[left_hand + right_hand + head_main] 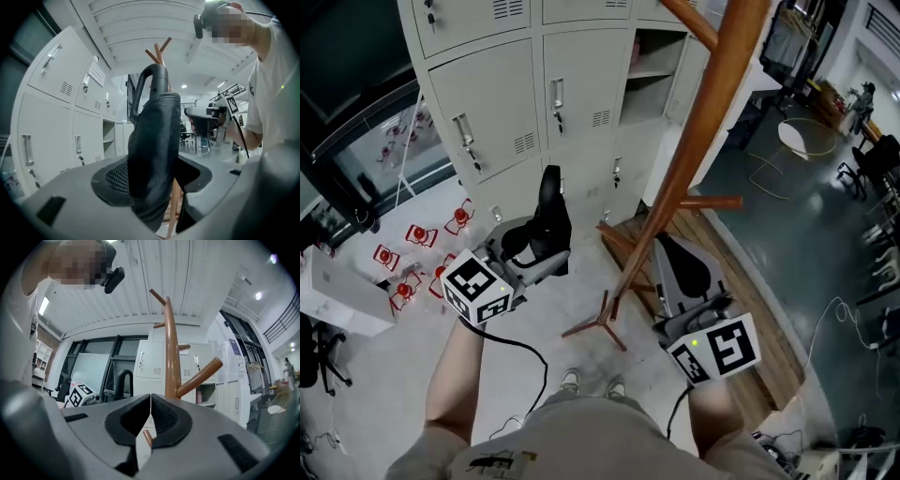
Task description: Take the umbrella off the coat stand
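Observation:
A black folded umbrella (551, 208) with a hooked handle (149, 78) stands upright between the jaws of my left gripper (540, 234), which is shut on its fabric body (157, 140). It hangs in the air left of the brown wooden coat stand (694, 141), apart from the pole. The stand's pegs (159, 48) show behind the handle. My right gripper (675, 264) is on the other side of the pole, close to it, with its pads (161, 416) pressed together and nothing between them. From there the pole (171, 352) rises just ahead, and the umbrella handle (123, 383) shows to its left.
Grey metal lockers (534, 103) stand behind the coat stand, one with an open shelf (652, 75). Red-and-white items (417, 258) and a white box (342, 295) lie on the floor at left. The stand's feet (598, 323) spread near the person's shoes (591, 384). Cables lie at right.

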`<state>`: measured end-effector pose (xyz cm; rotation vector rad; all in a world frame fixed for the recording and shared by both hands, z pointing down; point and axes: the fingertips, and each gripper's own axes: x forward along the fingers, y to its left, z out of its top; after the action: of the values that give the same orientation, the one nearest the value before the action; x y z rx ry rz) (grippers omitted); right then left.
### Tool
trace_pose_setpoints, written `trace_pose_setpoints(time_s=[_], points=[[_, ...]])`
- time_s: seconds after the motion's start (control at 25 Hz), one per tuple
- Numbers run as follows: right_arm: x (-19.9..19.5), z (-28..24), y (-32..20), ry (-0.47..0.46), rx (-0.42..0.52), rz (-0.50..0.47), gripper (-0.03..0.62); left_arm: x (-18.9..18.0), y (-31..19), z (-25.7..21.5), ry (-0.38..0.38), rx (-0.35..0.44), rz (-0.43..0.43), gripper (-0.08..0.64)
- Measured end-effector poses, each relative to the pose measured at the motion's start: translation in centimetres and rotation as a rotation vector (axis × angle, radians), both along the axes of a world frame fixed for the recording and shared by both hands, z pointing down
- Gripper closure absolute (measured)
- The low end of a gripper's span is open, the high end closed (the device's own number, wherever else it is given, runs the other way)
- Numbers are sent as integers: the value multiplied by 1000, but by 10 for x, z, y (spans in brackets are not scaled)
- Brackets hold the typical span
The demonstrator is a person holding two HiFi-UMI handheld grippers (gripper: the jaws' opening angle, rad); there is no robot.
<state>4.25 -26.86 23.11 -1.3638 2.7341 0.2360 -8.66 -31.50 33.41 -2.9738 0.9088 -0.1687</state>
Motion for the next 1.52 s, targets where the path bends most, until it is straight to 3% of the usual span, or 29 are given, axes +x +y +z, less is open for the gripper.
trace_pose_setpoints(time_s=[0.2, 0.48, 0.72, 1.04, 1.2, 1.52], points=[[-1, -14, 1, 8, 16, 14, 584, -17, 7, -29, 42, 17, -83, 288], [4, -27, 3, 52, 70, 89, 584, -30, 32, -69, 33, 79, -205, 288], [7, -30, 11, 24, 65, 104, 584, -37, 51, -87, 39, 130, -281, 290], [13, -32, 28, 3, 89, 139, 584, -48, 69, -88, 54, 155, -401, 290], [16, -13, 29, 4, 74, 144, 584, -43, 78, -69, 22, 159, -413, 290], [19, 22, 31, 53, 18, 162, 584, -37, 82, -29, 40, 91, -425, 290]])
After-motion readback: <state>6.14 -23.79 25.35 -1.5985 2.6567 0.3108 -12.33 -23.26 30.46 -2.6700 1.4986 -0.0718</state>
